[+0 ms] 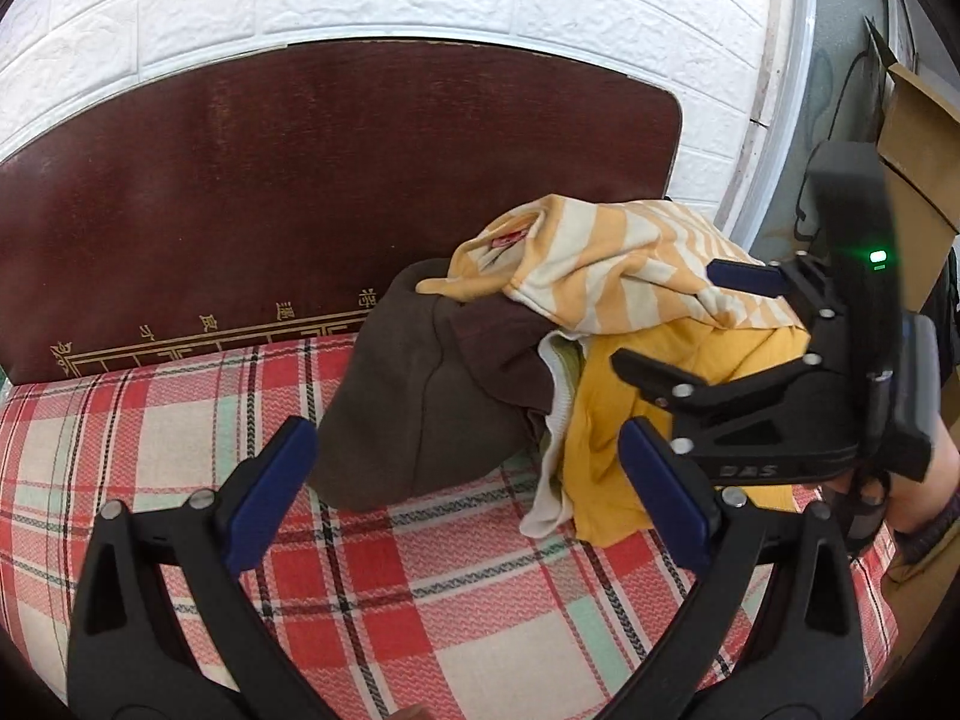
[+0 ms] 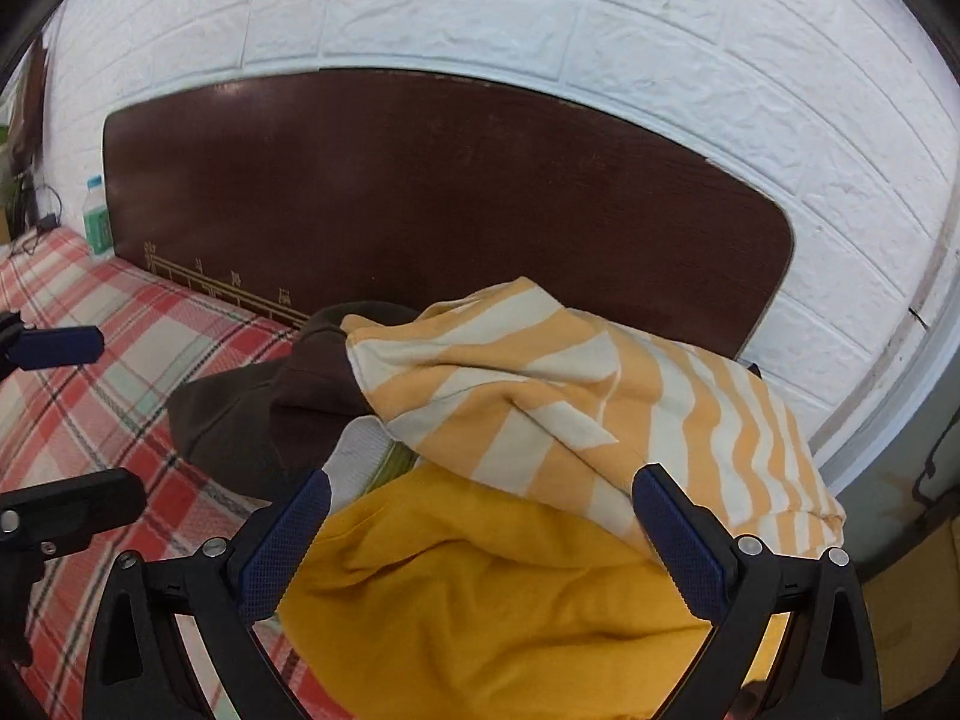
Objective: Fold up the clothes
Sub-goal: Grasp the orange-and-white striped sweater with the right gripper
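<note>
A pile of clothes lies on the plaid bed by the headboard. On top is a yellow-and-white striped garment (image 1: 630, 258) (image 2: 600, 396). Under it lie a plain mustard garment (image 1: 606, 420) (image 2: 498, 588), a dark brown garment (image 1: 420, 396) (image 2: 252, 414) and a strip of white mesh fabric (image 2: 360, 456). My left gripper (image 1: 468, 492) stands open above the sheet, just short of the brown garment. My right gripper (image 2: 480, 546) (image 1: 678, 318) is open, its fingers straddling the mustard garment below the striped one. Neither holds anything.
A red, white and mint plaid sheet (image 1: 420, 600) (image 2: 90, 372) covers the bed. A dark wooden headboard (image 1: 330, 192) (image 2: 450, 198) stands against a white brick wall. A plastic bottle (image 2: 96, 216) sits at the far left. Cardboard boxes (image 1: 918, 138) and a person's hand (image 1: 942, 480) are at right.
</note>
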